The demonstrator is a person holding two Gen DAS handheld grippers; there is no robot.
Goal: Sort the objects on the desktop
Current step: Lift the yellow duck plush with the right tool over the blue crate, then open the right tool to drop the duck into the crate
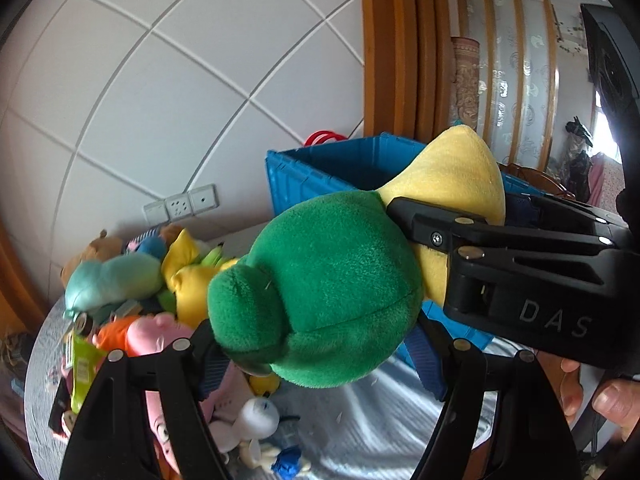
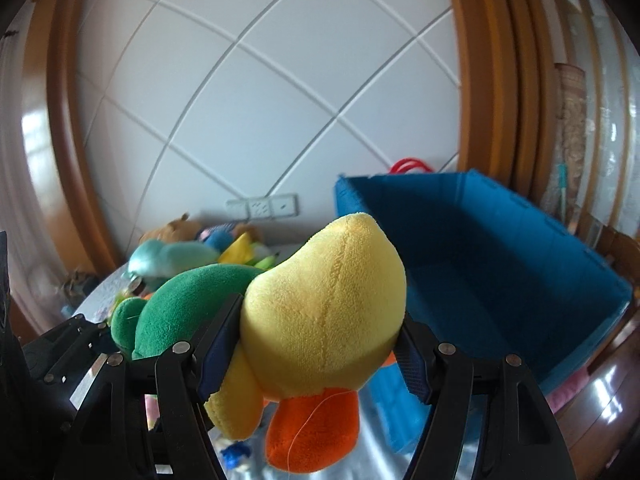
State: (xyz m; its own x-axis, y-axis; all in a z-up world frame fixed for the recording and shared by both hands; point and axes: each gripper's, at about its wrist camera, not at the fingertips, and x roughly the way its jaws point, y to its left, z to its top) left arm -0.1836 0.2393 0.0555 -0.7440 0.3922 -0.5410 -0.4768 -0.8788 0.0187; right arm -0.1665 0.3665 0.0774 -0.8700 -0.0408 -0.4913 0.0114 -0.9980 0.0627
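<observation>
A plush duck with a green head (image 1: pixel 332 284) and a yellow body (image 2: pixel 320 304) with orange feet (image 2: pixel 312 432) hangs in the air between both grippers. My left gripper (image 1: pixel 320 352) is shut on the green head. My right gripper (image 2: pixel 316 356) is shut on the yellow body; it also shows in the left wrist view (image 1: pixel 440 220), coming in from the right. An open blue crate (image 2: pixel 480 248) stands just behind and to the right of the duck.
A heap of plush toys (image 1: pixel 132 280) and small items lies on the table's left side, by the tiled wall with sockets (image 1: pixel 180 204). A small white toy (image 1: pixel 256 420) and a blue one (image 1: pixel 286 462) lie on the grey cloth below. A wooden door frame (image 1: pixel 400 48) stands behind the crate.
</observation>
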